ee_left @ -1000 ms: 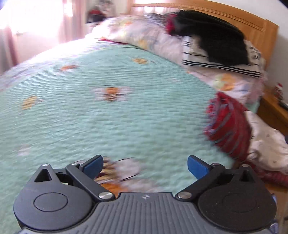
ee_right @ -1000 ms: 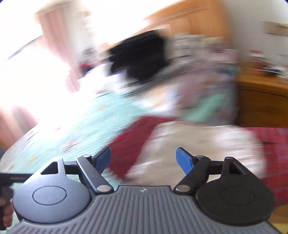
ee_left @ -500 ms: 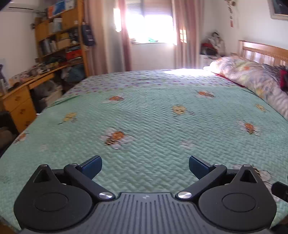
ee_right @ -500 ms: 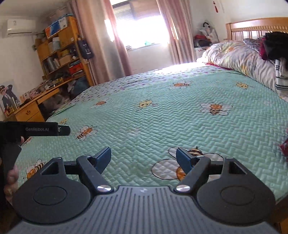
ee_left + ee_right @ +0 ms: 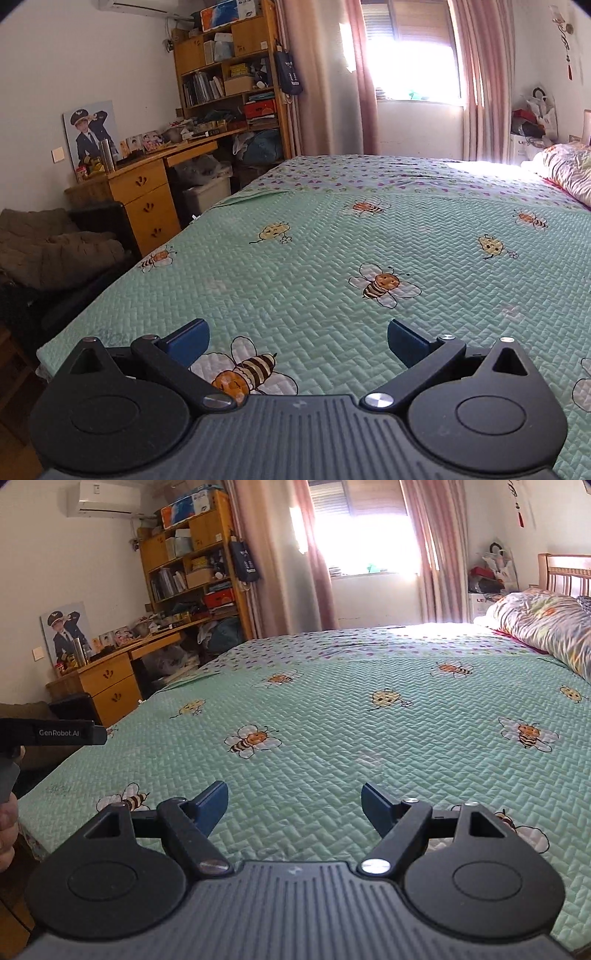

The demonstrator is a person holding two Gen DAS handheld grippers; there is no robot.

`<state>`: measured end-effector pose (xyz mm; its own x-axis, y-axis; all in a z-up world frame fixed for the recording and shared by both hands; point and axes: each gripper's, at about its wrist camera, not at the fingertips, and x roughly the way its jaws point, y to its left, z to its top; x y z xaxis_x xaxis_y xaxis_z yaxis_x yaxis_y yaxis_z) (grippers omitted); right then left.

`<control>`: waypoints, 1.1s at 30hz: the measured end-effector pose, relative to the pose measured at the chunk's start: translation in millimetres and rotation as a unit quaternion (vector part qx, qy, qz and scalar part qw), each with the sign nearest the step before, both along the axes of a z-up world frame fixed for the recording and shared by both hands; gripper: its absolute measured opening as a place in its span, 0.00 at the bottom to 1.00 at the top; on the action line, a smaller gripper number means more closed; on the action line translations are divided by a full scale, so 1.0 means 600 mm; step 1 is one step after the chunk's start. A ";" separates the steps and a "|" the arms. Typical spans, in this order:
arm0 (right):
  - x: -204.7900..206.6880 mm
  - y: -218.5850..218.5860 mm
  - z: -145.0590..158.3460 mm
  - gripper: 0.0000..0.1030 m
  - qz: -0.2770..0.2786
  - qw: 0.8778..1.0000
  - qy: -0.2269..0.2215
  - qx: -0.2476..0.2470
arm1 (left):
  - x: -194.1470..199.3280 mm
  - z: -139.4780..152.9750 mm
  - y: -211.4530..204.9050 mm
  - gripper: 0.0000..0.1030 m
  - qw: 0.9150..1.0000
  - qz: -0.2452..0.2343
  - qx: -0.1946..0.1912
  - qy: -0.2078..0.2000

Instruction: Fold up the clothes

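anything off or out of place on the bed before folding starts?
Nothing damaged or spilled. One oddity: no clothes are in either view. The green bee quilt lies flat and bare, with only a floral duvet bunched at the headboard end. The left gripper and the right gripper are both open and hold nothing.

Black tool, blue pads (silver screws)

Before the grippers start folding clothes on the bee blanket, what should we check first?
1. Left gripper open, nothing in it: ok.
2. Right gripper open, nothing in it: ok.
3. Bee blanket flat, with room to fold: ok.
4. Clothes to fold in view: not ok, none shows in either view.
5. Grippers apart from each other: ok, the left one sits at the right view's far left edge.
6. Where the clothes lie: cannot tell.
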<state>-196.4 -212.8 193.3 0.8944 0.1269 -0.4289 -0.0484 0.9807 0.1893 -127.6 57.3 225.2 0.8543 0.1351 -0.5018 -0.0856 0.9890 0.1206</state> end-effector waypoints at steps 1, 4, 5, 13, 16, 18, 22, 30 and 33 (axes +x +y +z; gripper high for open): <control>-0.001 0.004 0.002 0.78 0.001 1.000 -0.002 -0.005 | 0.000 0.001 0.010 0.99 1.000 0.008 -0.008 -0.002; -0.004 0.013 0.004 0.78 0.001 1.000 -0.005 -0.012 | -0.001 0.001 0.028 0.99 0.999 0.030 -0.011 -0.009; -0.003 0.011 0.003 0.78 0.001 1.000 -0.005 -0.011 | -0.004 0.001 0.031 0.99 0.999 0.034 -0.011 -0.009; -0.002 0.007 -0.006 0.78 -0.004 1.000 0.006 -0.006 | -0.014 0.001 0.043 1.00 0.999 0.049 -0.003 -0.007; -0.004 0.009 -0.008 0.78 -0.002 1.000 0.008 -0.006 | -0.012 -0.004 0.042 1.00 0.999 0.049 0.004 0.000; -0.005 0.010 -0.010 0.78 -0.001 1.000 0.010 -0.006 | -0.012 -0.006 0.043 1.00 0.999 0.045 -0.002 0.003; -0.005 0.011 -0.014 0.78 -0.001 1.000 0.015 -0.006 | -0.018 -0.006 0.041 1.00 0.999 0.044 0.003 -0.010; -0.009 0.009 -0.020 0.78 -0.004 1.000 0.021 -0.006 | -0.017 -0.007 0.039 1.00 1.000 0.024 -0.016 -0.011; -0.009 0.006 -0.022 0.78 -0.004 1.000 0.023 -0.007 | -0.024 -0.010 0.042 1.00 0.999 0.026 -0.019 -0.029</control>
